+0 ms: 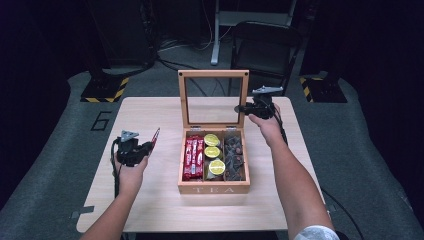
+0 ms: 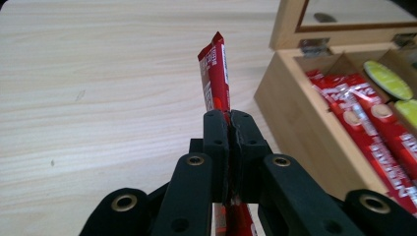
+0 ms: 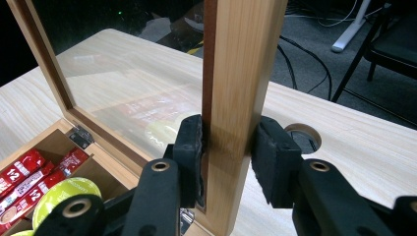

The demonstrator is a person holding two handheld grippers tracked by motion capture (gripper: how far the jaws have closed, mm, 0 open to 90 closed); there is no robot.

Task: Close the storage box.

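Red sachet [image 2: 216,73] is clamped edge-on in the left gripper [image 2: 229,120], jaws fully pinched on its lower part, upper end sticking up free. In the high view the sachet [image 1: 155,136] is seen left of centre, held above the table [image 1: 150,210], well apart from the tea box [image 1: 214,189] at frame centre.

Left compartment of the box already holds red sachets [image 1: 193,157]; green-lidded pods [image 1: 213,152] fill the middle one, dark pieces [image 1: 234,157] the right one.

Glass lid [image 1: 214,73] is kept upright by the right gripper [image 1: 250,107], upper right of centre. In the right gripper view its jaws are clenched on the lid's side rail [image 3: 233,98], one pad per face.

Step judged: sachet to be laid into the left compartment.
- Lid grip to be kept steady and vertical so the opening is not narrowed.
- Sachet to be turned lengthwise, parallel to those already in.
- Tip to be brought over the near box wall, then lowered flat before release.
- Risk: a thin floppy packet can be snagged on the divider or box edge if tilted.
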